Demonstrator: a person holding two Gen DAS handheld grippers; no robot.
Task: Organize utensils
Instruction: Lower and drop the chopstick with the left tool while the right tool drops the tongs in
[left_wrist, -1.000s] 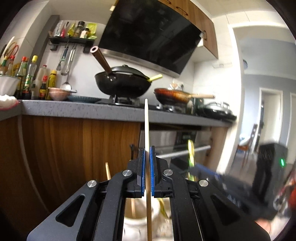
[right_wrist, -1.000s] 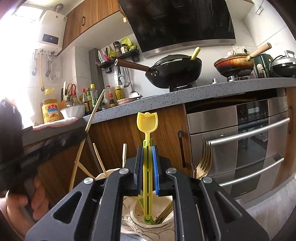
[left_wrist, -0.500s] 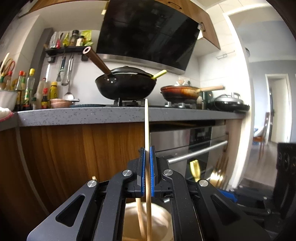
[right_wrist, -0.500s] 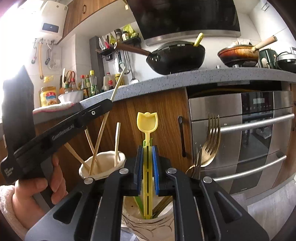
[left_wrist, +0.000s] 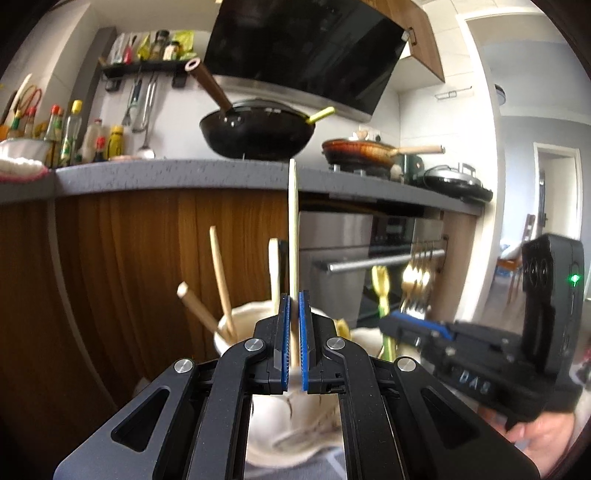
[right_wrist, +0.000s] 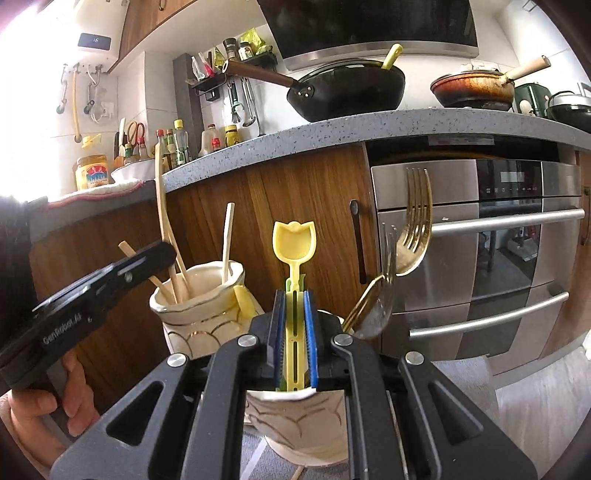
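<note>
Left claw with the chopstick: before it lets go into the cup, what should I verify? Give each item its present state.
1. Left claw grips chopstick: ok.
2. Chopstick upright over the chopstick cup: ok.
3. Chopstick tip inside the cup: cannot tell, claw hides it.
4. Right claw apart from the left claw, holding the yellow spoon over the second cup: ok.
5. Gold forks stay in the second cup: ok.

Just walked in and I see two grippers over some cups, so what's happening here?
A person is sorting utensils into two ceramic cups. The left gripper holds a chopstick upright over the chopstick cup. The right gripper grips a yellow spoon standing in the other cup, which also holds gold forks.
</note>
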